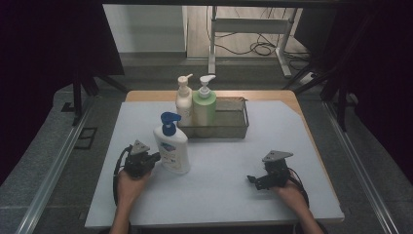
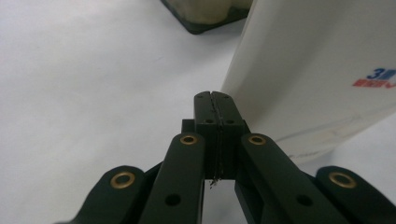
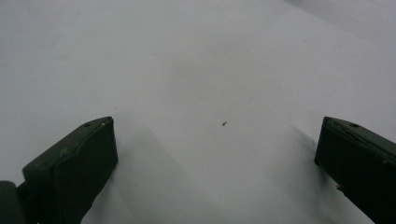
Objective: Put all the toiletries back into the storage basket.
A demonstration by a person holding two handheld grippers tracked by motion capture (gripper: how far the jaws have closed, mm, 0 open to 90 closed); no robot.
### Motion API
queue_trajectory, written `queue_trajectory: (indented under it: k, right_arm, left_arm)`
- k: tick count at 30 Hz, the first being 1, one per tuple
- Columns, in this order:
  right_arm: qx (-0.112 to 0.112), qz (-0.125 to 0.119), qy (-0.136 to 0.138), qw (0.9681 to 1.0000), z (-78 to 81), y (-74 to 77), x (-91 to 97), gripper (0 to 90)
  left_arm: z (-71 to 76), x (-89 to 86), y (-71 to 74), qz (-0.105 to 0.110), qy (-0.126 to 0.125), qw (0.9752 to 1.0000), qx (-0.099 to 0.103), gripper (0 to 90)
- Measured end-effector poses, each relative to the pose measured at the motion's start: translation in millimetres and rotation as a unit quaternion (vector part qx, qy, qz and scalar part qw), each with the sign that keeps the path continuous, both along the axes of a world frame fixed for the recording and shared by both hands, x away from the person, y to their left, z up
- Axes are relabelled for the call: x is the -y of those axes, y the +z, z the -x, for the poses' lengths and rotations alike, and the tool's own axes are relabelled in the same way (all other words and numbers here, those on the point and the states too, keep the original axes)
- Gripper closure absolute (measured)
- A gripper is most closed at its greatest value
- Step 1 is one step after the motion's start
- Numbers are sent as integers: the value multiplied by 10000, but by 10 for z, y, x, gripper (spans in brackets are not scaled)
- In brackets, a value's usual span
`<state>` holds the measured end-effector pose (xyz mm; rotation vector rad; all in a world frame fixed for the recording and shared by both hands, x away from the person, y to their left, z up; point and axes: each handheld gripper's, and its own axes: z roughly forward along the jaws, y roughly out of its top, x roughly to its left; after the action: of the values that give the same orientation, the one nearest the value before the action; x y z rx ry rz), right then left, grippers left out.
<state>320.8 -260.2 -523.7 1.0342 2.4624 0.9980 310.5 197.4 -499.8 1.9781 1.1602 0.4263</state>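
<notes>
white bottle (image 1: 171, 146) | just right of left gripper (image 1: 155, 157) (jaws pressed together)

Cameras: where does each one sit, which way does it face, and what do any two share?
High view: above the person's side, looking forward and down on the table; both forearms, left claw and right claw show.
Left gripper view: rides the left claw, looking along its shut jaws beside the blue-pump bottle.
Right gripper view: rides the right claw, looking down between open jaws at bare table.
Shared: high and left gripper views both show the blue-pump bottle and wire basket.
</notes>
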Motion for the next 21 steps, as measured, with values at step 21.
queue_trajectory:
  k: [21]
  right_arm:
    - [3, 3, -1, 10000, 0, 0, 1, 0]
  left_arm:
    - [177, 262, 26, -70, -491, 9988, -42, 894]
